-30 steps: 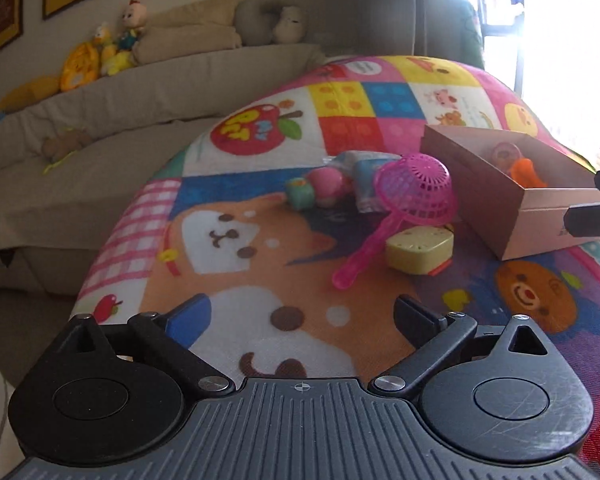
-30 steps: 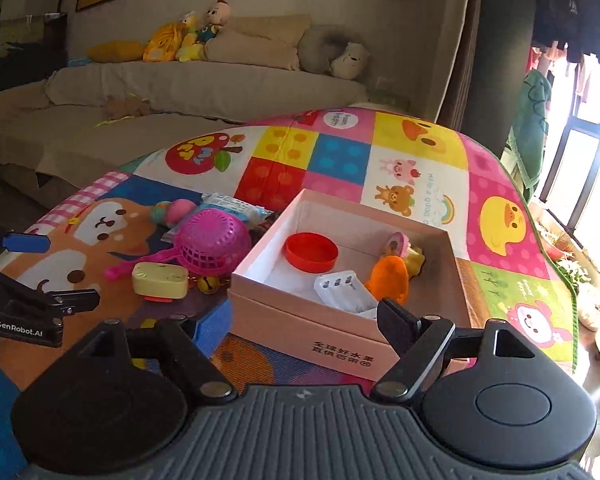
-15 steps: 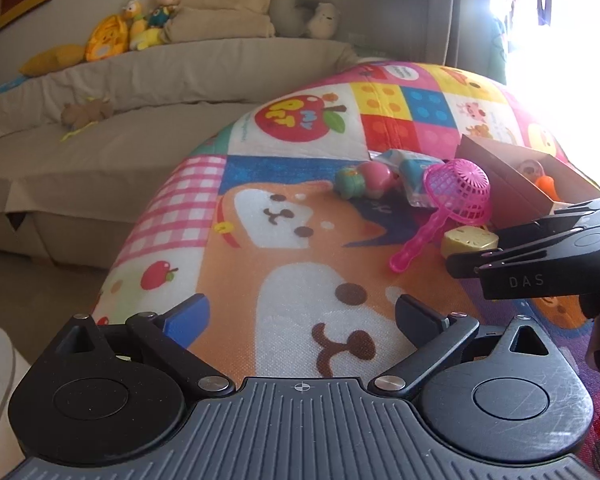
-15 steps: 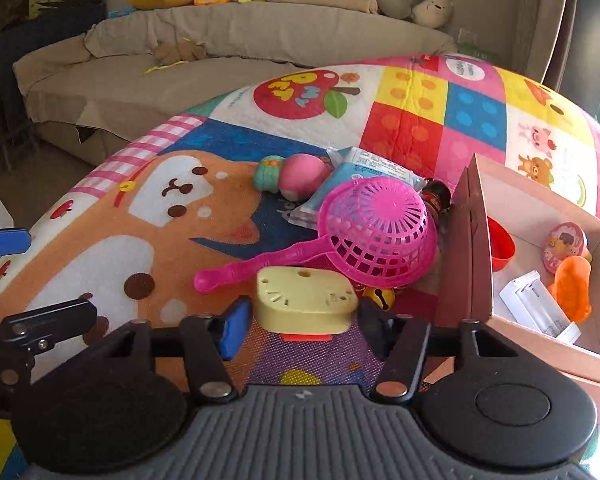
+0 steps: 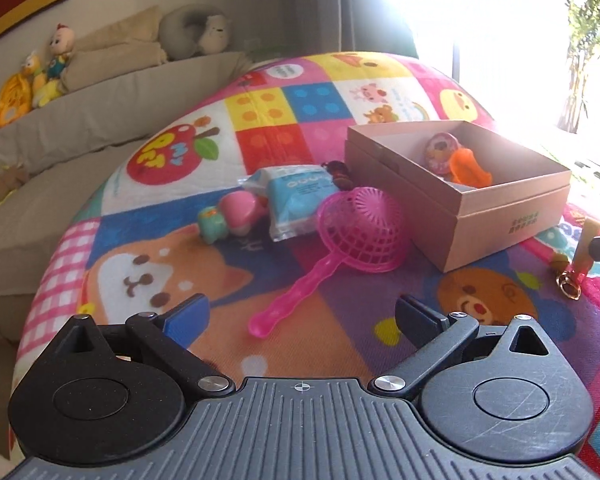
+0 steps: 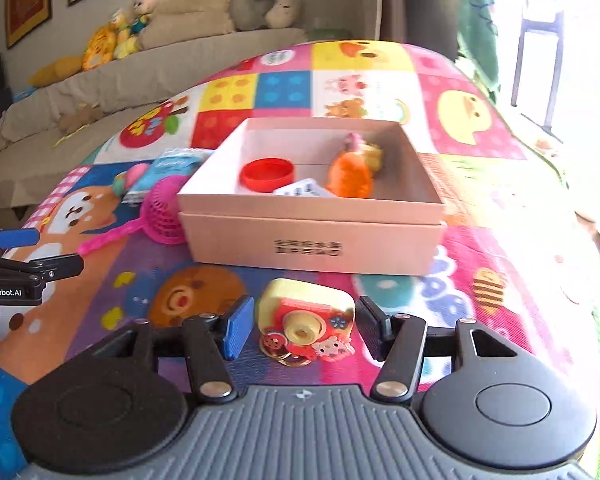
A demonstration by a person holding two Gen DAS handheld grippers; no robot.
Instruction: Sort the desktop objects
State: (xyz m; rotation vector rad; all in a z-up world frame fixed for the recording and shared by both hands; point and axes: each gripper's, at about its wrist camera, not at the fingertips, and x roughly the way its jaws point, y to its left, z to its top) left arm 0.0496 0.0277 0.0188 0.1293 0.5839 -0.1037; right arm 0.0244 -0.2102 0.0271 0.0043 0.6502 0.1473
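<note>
A pink cardboard box (image 6: 312, 236) holds a red lid (image 6: 267, 174), an orange toy (image 6: 348, 178) and a white item. My right gripper (image 6: 305, 326) is closed around a yellow toy camera (image 6: 306, 320) and holds it lifted in front of the box; small gaps show beside its pads. The camera hangs at the right edge of the left wrist view (image 5: 586, 248). My left gripper (image 5: 300, 318) is open and empty, just short of the handle of a pink strainer (image 5: 340, 236). A blue packet (image 5: 296, 194) and a pink-green toy (image 5: 230, 216) lie beyond.
The objects lie on a colourful patchwork play mat (image 5: 160, 248). A beige sofa (image 5: 60, 128) with plush toys stands behind on the left. A bright window is at the right.
My right gripper has closed around the toy camera, lifted it off the mat and carried it right, to the front of the box. My left gripper has turned towards the strainer.
</note>
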